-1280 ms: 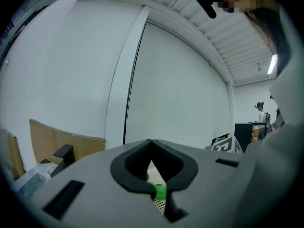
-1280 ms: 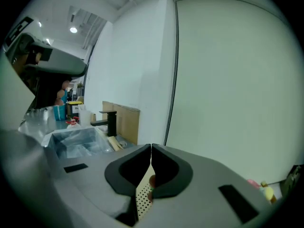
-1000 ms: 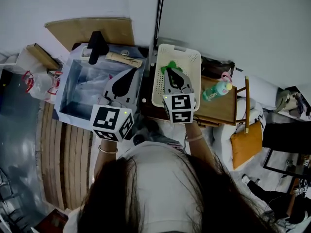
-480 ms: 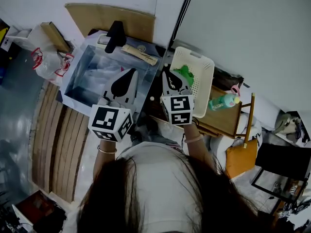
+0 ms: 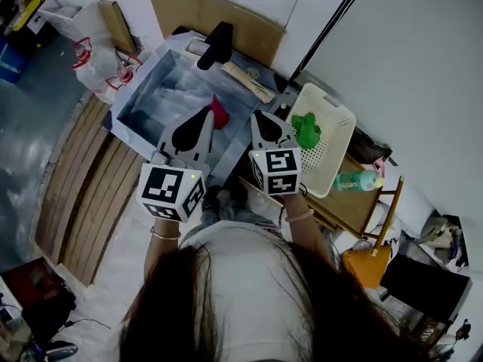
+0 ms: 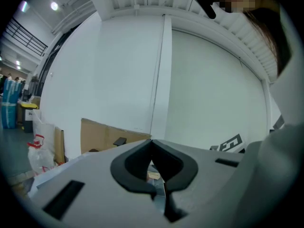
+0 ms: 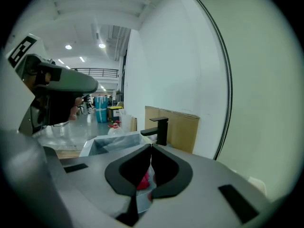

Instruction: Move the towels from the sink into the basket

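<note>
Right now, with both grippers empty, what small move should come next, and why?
Probably open the right gripper and reach for the red towel in the sink: its jaws are shut, and a green towel already lies in the basket.

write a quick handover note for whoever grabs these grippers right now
Left gripper: shut, empty, over the sink.
Right gripper: shut, empty, between sink and basket.
Green towel lies in the basket. Red towel lies in the sink.
Done: green towel is in.
Left: grab the red towel and drop it in the basket. Can't tell whether more towels lie in the sink.
</note>
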`<state>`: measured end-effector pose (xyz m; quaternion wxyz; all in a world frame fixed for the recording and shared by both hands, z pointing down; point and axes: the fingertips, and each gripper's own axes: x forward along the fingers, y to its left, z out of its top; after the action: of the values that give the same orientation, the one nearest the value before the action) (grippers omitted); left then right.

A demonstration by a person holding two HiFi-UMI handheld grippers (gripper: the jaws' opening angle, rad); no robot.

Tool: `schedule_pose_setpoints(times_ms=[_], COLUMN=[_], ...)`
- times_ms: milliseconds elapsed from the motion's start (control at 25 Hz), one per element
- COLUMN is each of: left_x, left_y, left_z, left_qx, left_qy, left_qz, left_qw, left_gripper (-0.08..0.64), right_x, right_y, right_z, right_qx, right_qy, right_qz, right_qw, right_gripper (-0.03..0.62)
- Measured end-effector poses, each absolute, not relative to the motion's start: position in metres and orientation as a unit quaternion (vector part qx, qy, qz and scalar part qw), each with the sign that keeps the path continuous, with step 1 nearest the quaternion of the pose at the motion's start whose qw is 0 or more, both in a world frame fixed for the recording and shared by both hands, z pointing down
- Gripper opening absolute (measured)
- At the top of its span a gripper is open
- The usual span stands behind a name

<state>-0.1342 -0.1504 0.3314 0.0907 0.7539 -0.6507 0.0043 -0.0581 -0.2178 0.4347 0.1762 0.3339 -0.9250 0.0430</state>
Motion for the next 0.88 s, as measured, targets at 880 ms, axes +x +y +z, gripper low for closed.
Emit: schedule_pose_setpoints(times_ms=[880], left_x=[-0.201], left_y=[-0.106], left_z=[0.348], left_qx=[0.672], left_qy=[-0.731], left_qz=[-0.013], left_qw=[0.118], left_gripper=[0.008], right_x=[-0.150], right_y=[-0.188], right_z=[0.489], right_qx=[0.172], right_qy=[-0.947], right_qz=[0.007], right_qw=[0.272], right_gripper=[0.031])
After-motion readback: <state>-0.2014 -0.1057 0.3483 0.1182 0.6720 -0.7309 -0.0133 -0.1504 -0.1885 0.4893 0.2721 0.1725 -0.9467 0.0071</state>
